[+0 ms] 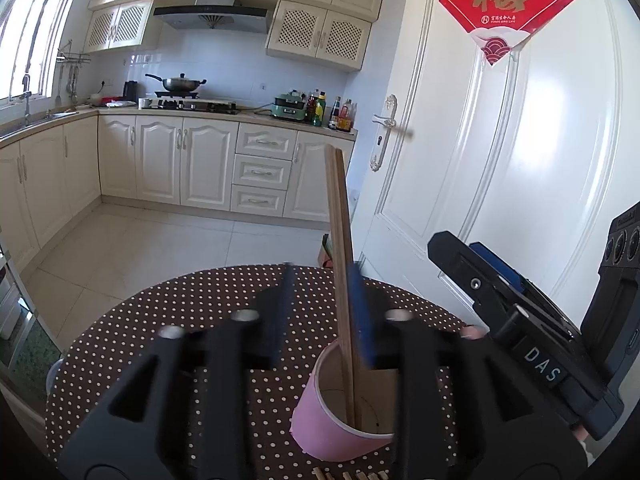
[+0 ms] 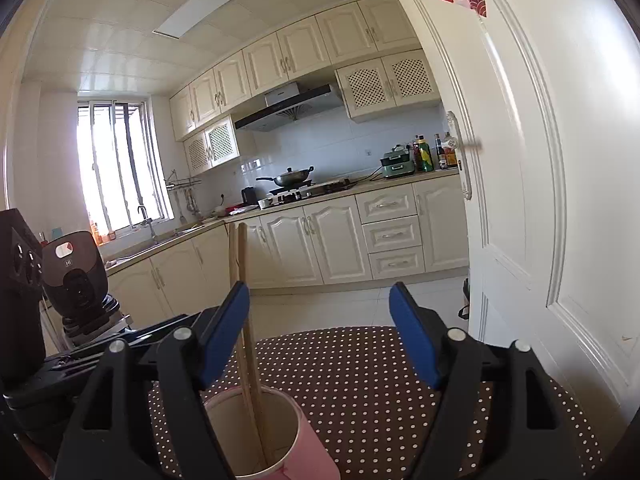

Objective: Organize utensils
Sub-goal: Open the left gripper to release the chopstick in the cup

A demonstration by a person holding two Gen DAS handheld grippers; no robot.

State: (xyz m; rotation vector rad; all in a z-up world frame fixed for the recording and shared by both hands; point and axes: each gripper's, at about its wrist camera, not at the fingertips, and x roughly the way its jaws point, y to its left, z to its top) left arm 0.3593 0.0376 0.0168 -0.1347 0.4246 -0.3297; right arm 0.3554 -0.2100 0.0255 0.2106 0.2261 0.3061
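A pink paper cup (image 1: 320,412) stands on a round table with a brown polka-dot cloth (image 1: 180,320). A pair of wooden chopsticks (image 1: 340,240) stands upright in the cup. My left gripper (image 1: 324,312) is open around them: they lean close to its right-hand blue pad, and a gap shows on the left. In the right wrist view the cup (image 2: 308,452) is at the bottom with the chopsticks (image 2: 242,280) beside the left pad. My right gripper (image 2: 318,336) stands wide open above the cup, with nothing pressed between its pads.
A white door (image 1: 520,160) stands just right of the table. Cream kitchen cabinets (image 1: 200,168) and tiled floor lie beyond. More wooden sticks (image 1: 348,474) lie at the table's near edge. The right tool's body (image 1: 520,312) sits close beside the left one.
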